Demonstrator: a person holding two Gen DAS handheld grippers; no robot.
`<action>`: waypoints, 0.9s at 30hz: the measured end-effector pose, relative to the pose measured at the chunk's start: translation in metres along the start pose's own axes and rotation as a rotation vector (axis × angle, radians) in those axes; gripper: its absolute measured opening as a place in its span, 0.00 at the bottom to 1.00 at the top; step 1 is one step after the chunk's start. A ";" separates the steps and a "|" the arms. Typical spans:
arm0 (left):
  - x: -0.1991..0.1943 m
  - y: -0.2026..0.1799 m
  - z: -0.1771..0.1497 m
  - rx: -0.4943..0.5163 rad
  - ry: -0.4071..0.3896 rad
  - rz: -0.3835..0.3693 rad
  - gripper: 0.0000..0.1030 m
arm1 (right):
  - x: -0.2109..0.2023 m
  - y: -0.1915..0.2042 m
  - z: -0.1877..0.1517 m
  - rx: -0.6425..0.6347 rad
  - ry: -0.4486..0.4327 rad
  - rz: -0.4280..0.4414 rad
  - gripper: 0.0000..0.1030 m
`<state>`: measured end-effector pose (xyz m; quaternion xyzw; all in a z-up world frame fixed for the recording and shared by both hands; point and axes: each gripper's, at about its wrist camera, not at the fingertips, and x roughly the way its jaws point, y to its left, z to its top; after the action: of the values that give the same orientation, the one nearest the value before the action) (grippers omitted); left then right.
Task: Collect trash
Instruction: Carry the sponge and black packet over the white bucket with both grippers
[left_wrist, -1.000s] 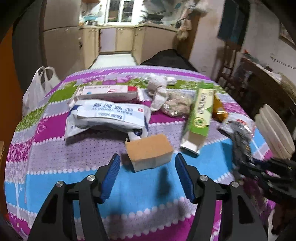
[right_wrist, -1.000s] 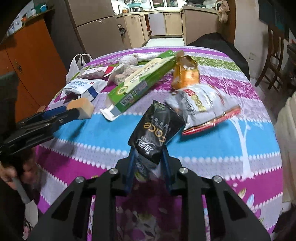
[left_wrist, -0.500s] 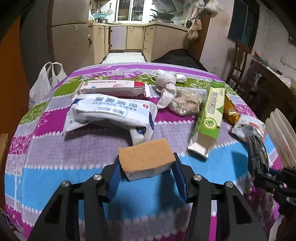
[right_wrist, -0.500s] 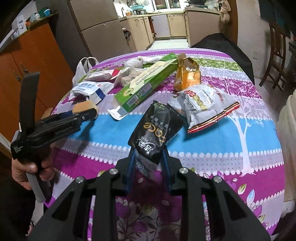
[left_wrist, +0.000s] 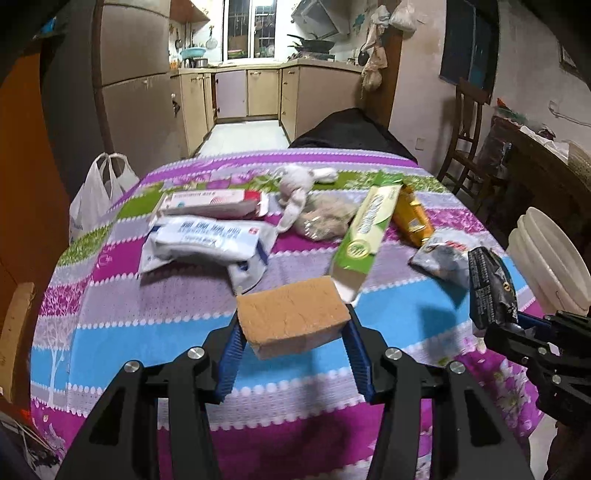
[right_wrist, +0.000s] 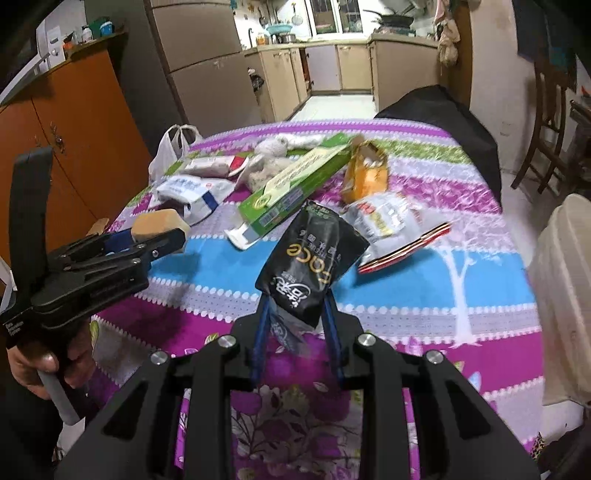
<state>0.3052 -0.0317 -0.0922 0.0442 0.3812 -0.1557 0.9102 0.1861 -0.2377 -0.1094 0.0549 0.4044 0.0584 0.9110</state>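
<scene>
Left gripper (left_wrist: 291, 354) is clamped on a tan sponge (left_wrist: 293, 321), a rectangular block with a cracked top and a paler underside, held clear above the striped tablecloth (left_wrist: 155, 339). Right gripper (right_wrist: 297, 339) is squeezed fully closed on a crumpled black snack bag (right_wrist: 312, 258) with gold lettering, standing up out of the blue pads. Green carton (left_wrist: 365, 236), orange pouch (left_wrist: 412, 219) and white wipes pack (left_wrist: 207, 242) lie on the table beyond.
</scene>
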 end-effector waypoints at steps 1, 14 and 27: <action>-0.002 -0.007 0.002 0.009 -0.006 -0.004 0.50 | -0.004 -0.002 0.001 0.002 -0.011 -0.006 0.25; -0.015 -0.106 0.043 0.119 -0.062 -0.069 0.50 | -0.080 -0.062 0.011 0.052 -0.155 -0.132 0.25; -0.010 -0.237 0.080 0.292 -0.114 -0.161 0.50 | -0.141 -0.171 0.006 0.163 -0.197 -0.313 0.25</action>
<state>0.2773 -0.2700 -0.0198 0.1364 0.3048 -0.2839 0.8988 0.1071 -0.4280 -0.0281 0.0701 0.3203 -0.1226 0.9367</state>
